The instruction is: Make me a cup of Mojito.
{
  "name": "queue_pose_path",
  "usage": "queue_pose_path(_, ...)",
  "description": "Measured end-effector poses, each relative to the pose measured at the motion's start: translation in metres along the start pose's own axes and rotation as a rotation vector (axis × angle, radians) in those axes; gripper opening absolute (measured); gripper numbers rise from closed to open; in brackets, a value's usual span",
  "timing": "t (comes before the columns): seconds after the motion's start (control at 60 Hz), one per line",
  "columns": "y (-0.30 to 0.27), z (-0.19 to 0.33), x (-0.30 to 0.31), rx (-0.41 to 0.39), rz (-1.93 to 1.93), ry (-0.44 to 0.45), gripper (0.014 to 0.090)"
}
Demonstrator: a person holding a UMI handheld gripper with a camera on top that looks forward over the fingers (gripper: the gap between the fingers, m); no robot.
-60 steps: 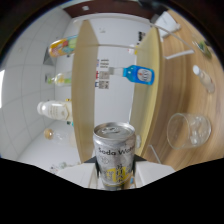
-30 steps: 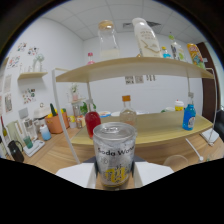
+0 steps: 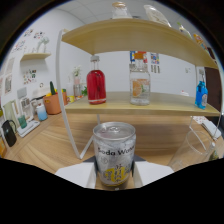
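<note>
office-like room, wooden shelf (image 3: 150, 104) with bottles, posters (image 3: 145, 56), potted plant (image 3: 52, 100)

I saw even, bright indoor light from overhead, with soft glare on the soda can (image 3: 114, 154). Fisheye distortion bowed the shelf (image 3: 135, 36); the edges went black and everything looked slightly soft.

Soda can (image 3: 114, 154) is blocking the gripper (image 3: 114, 176) fingertips, label text is getting cut off round the side, top-shelf jars (image 3: 120, 9) are running out of frame.
</note>
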Motion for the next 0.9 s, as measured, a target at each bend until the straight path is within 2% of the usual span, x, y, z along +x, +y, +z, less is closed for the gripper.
queue_pose_path(0.267,0.005,-0.008,0.003,0.006,0.03,0.038,0.0538)
queue_pose_path(0.417,0.012,-0.013,0.0,-0.047,0.013,0.052,0.0547)
queue_pose_path(0.517,0.009,-0.02,0.002,-0.086,0.073,0.075,0.0653)
queue_pose_path(0.6,0.003,-0.032,0.001,-0.115,0.094,0.094,0.0853)
queue_pose_path(0.9,-0.048,-0.123,-0.02,-0.137,0.107,0.082,0.0849)
